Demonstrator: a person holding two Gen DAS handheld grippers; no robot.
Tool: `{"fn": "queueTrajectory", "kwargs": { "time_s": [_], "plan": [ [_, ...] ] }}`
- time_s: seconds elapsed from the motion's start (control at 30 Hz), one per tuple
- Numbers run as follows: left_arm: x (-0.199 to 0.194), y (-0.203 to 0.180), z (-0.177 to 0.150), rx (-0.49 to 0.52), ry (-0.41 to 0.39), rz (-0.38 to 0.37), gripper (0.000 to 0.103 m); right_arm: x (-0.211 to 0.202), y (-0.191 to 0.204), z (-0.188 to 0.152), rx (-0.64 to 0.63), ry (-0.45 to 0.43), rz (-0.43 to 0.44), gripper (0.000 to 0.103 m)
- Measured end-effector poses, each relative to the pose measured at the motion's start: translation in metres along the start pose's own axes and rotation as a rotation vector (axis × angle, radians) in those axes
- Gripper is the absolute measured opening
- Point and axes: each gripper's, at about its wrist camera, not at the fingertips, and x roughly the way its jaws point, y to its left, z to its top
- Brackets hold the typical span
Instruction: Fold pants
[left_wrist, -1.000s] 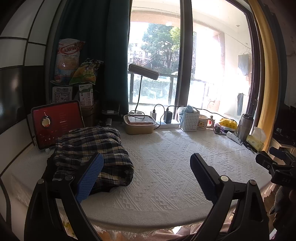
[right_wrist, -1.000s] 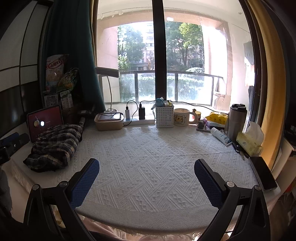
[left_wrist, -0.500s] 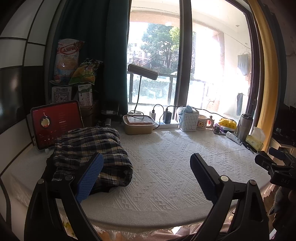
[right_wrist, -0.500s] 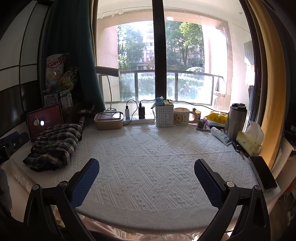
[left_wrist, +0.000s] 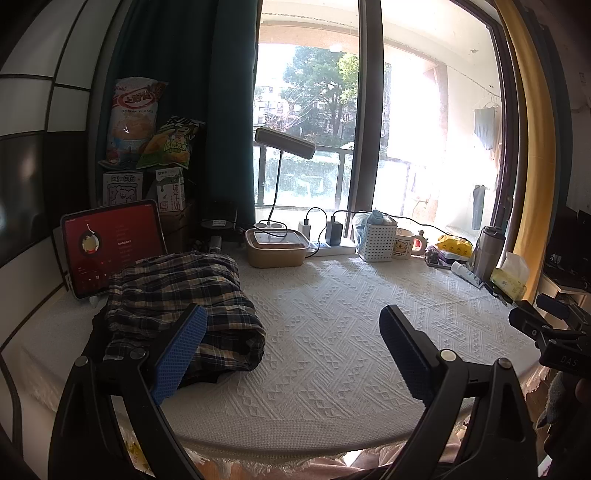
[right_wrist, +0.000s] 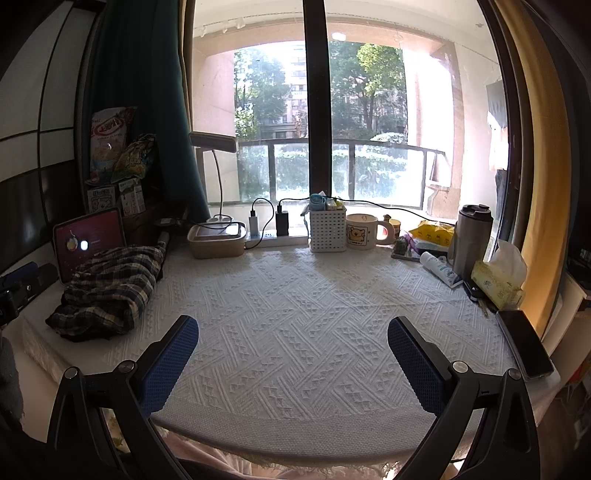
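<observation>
A white perforated basket at the window edge holds small items, among them something blue; what they are cannot be told. Beside it stand a bear mug and a lidded beige box. The left gripper hovers with its jaws spread wide and empty, its left pad in front of the folded plaid pants at the table's left. The right gripper hangs wide open over the white tablecloth, gripping nothing.

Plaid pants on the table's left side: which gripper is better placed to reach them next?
Left. The left gripper is open with its left finger right at the plaid pants; the right gripper, also open, faces bare tablecloth.
</observation>
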Motion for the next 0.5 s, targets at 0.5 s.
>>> {"fn": "queueTrajectory", "kwargs": {
  "time_s": [0.5],
  "plan": [
    [0.0003, 0.0012, -0.0012, -0.002, 0.004, -0.005, 0.094, 0.0012, -0.0001, -0.0024, 0.0, 0.006, -0.002, 0.103]
  ]
}}
